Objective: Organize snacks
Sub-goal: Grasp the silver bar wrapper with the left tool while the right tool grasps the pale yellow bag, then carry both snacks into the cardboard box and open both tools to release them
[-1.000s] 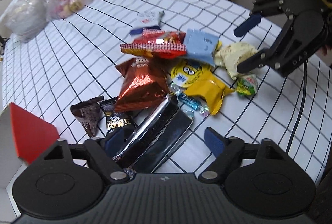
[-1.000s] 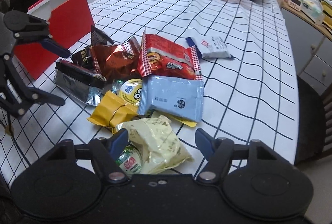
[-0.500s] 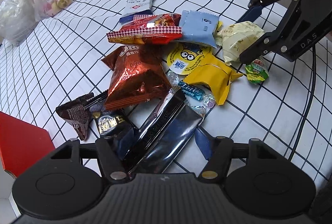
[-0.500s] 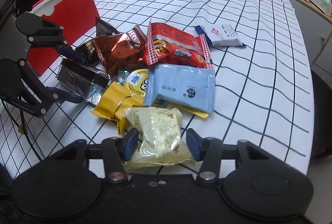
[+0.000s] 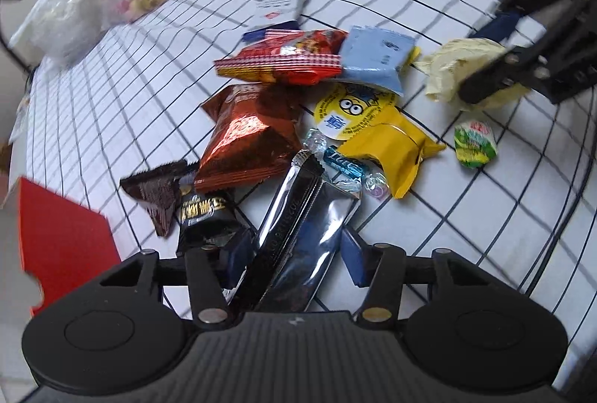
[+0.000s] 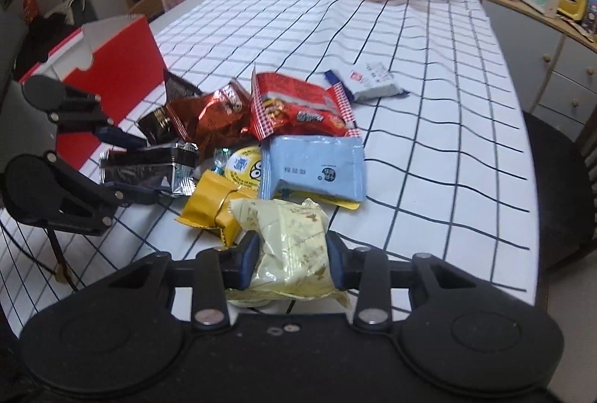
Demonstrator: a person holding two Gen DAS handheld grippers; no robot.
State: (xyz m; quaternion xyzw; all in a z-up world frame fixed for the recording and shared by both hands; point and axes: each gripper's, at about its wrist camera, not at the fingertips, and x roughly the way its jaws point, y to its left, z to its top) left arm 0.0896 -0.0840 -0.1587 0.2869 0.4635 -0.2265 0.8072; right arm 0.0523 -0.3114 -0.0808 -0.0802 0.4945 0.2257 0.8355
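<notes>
Now right gripper [image 6: 291, 263] jaws closed onto crinkled pale-yellow snack packet [image 6: 289, 246], wide open a second ago. Left gripper [image 5: 294, 255] narrowed around shiny black foil bar wrapper [image 5: 298, 235], contact probably made. Both near red cardboard box [image 6: 123, 67]; pickups secured, transfer next.

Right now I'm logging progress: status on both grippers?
Right gripper shut on pale yellow packet. Left gripper around silver-black packet. Red box unfilled.
</notes>
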